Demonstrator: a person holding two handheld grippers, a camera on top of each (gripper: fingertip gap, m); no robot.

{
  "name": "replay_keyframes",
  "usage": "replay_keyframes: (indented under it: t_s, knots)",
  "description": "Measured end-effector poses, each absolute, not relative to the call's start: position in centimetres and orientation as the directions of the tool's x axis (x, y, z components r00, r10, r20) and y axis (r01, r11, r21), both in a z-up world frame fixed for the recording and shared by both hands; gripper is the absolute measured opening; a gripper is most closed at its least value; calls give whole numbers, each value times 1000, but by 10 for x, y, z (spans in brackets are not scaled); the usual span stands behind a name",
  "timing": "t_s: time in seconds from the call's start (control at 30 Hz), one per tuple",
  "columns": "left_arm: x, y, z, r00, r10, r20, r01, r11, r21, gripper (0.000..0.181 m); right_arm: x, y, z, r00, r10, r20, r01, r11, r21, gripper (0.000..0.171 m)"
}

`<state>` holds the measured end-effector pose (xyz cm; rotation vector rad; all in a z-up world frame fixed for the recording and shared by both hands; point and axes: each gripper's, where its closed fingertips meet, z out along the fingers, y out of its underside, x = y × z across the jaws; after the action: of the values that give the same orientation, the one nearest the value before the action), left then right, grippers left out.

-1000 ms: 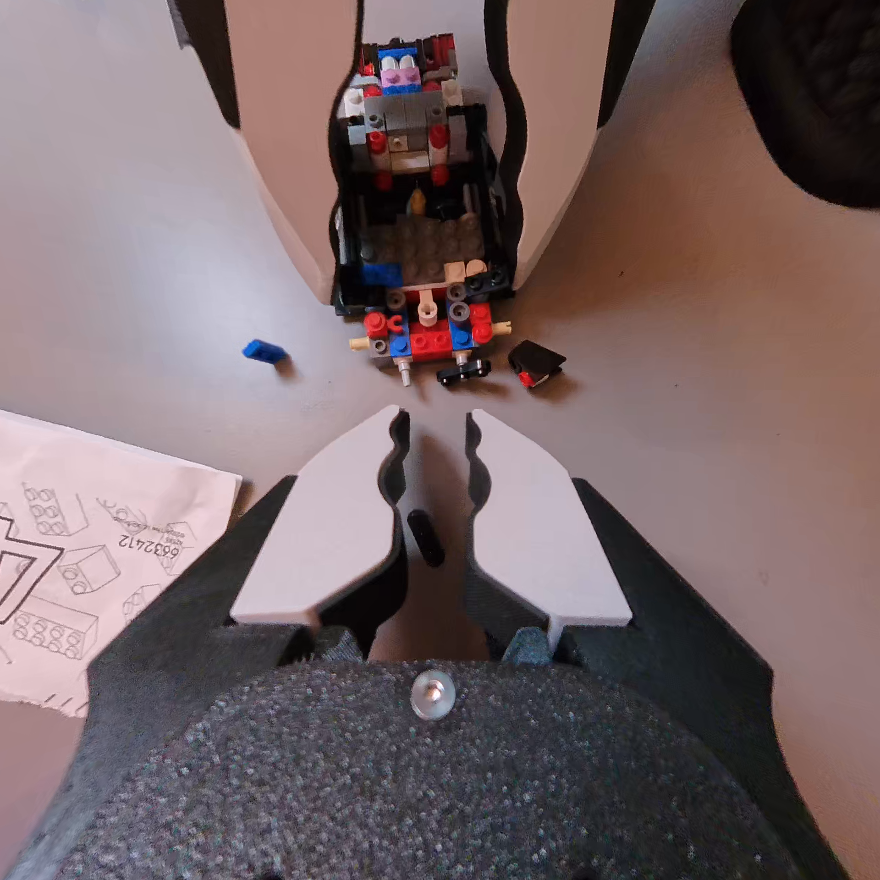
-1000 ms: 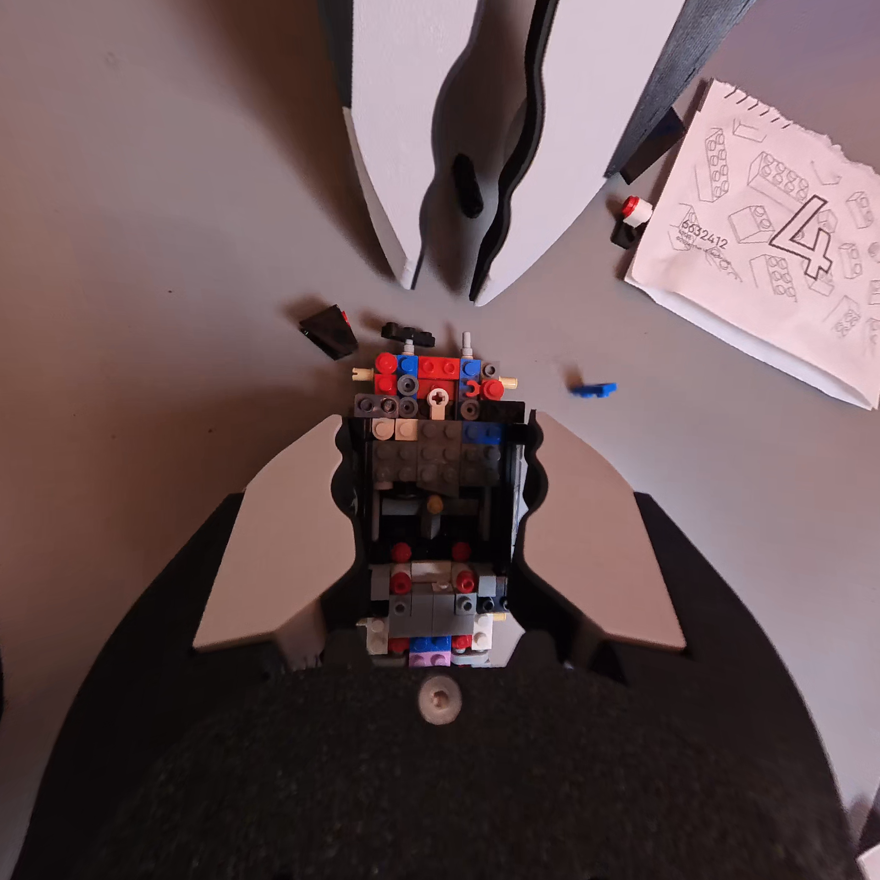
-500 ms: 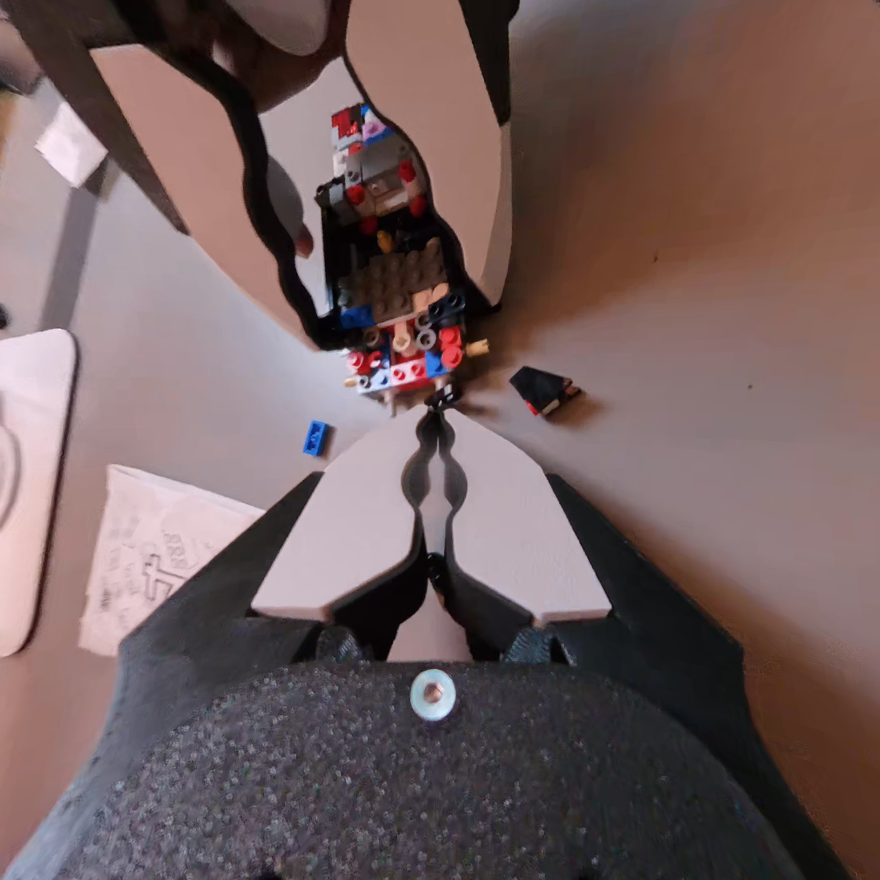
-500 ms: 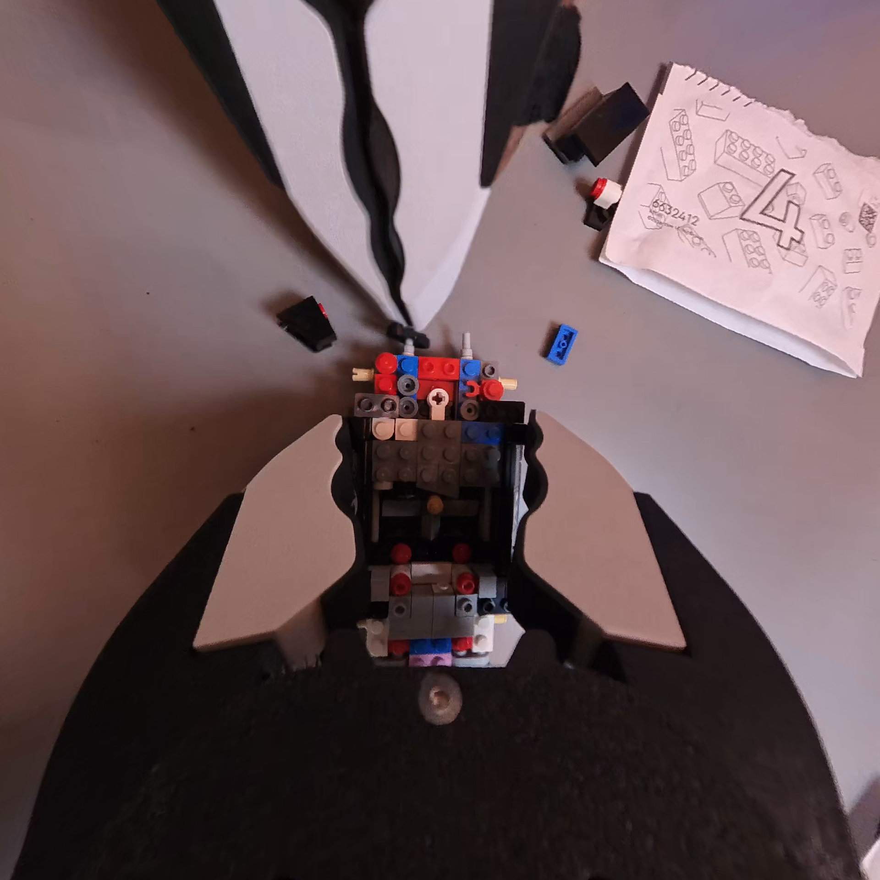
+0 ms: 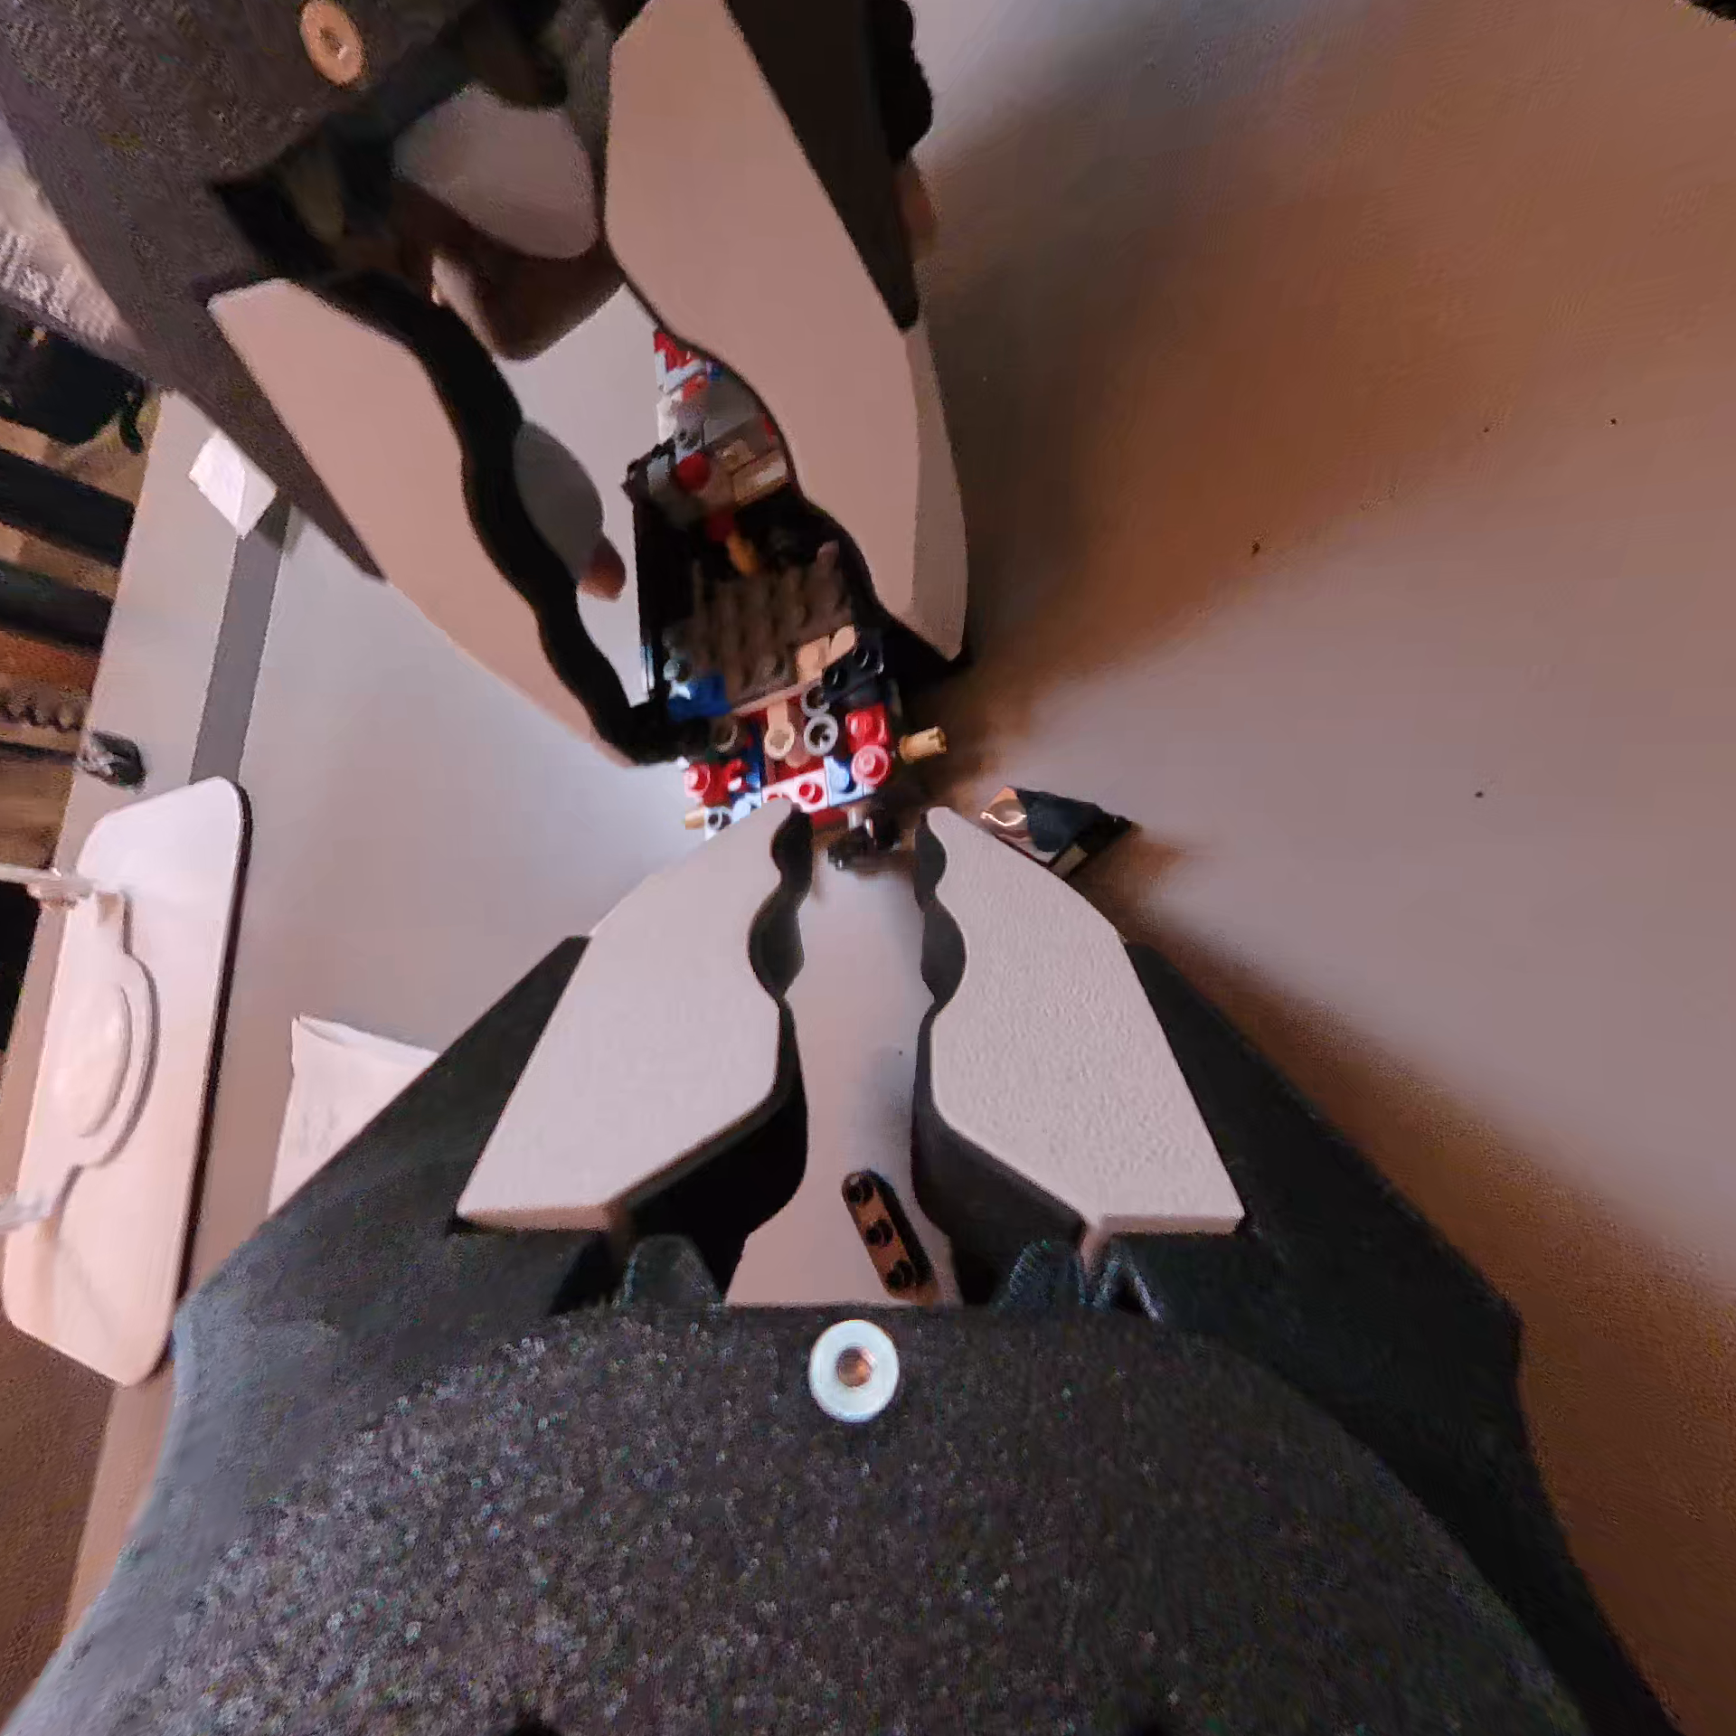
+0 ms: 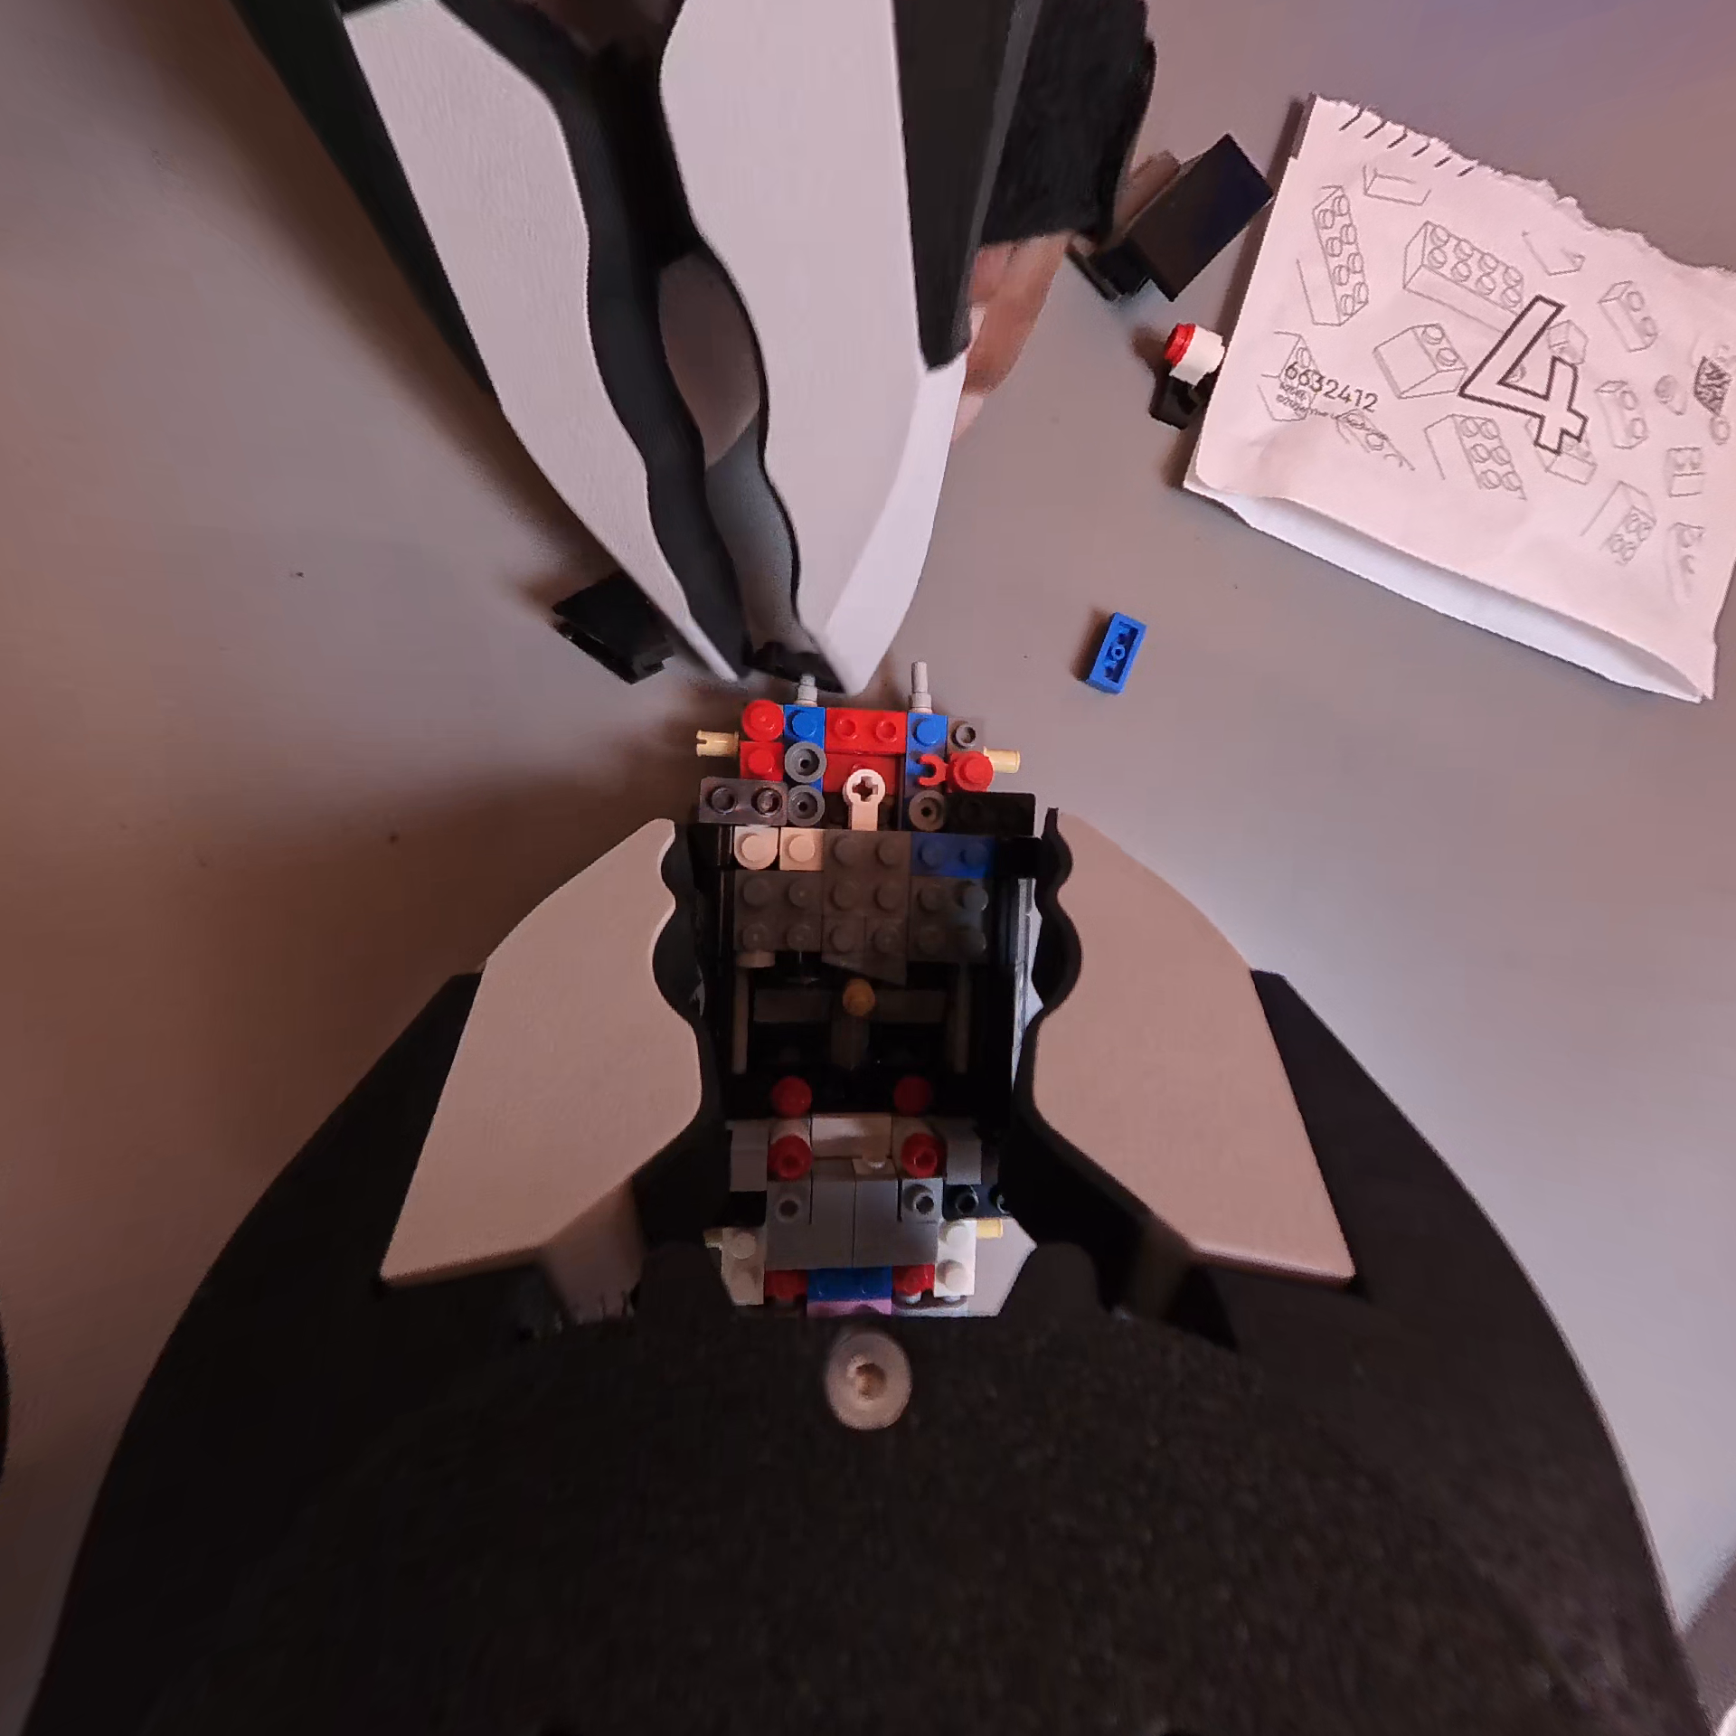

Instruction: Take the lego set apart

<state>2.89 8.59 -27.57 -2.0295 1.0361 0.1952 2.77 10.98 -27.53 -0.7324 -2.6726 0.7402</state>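
Grey surface (image 6: 282, 470) carries loose bricks and a printed sheet (image 6: 1503, 395) at 2 o'clock. Right tool (image 6: 860, 930) grips the lego set (image 6: 860, 939) by its sides. Left tool (image 5: 850, 845), narrowly open and empty, points its tips at a small black piece (image 5: 860, 841) at the set's front.

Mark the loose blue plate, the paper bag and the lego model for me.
Blue plate (image 6: 1118, 652), right wrist view, centre of its studded top.
Paper bag (image 6: 1503, 404), right wrist view, middle of its printed face.
Lego model (image 6: 860, 916), right wrist view, its dark grey studded deck.
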Motion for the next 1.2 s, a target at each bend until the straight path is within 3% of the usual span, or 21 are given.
replay_keyframes:
  t_s: [0.07, 0.23, 0.37, 0.47, 0.63, 0.87, 1.2]
  knots:
    - [31, 88, -278, 619, -608, -497, -759, -300, -579, 9, 28, 110, -275, -832, 540, 124, 400, 740, -541, 70]
    - [15, 77, -280, 602, -583, -545, -788, -324, -524, 9, 30, 119, -276, -822, 553, 135, 413, 744, -525, 70]
    - [2, 60, -275, 678, -548, -490, -723, -381, -576, 8, 33, 126, -275, -806, 580, 122, 424, 709, -563, 70]
    - [4, 59, -269, 757, -527, -386, -629, -431, -646, 30, 30, 126, -275, -796, 589, 140, 427, 710, -559, 71]
    - [11, 58, -247, 845, -510, -162, -423, -451, -786, 40, 37, 126, -256, -772, 619, 144, 433, 678, -595, 77]
    - [29, 51, -259, 828, -559, -55, -379, -484, -789, 36, 62, 156, -272, -716, 683, 147, 555, 684, -474, 80]
    - [38, 48, -271, 803, -591, -75, -429, -486, -761, 35, 31, 200, -282, -794, 568, 215, 510, 816, -272, 73]
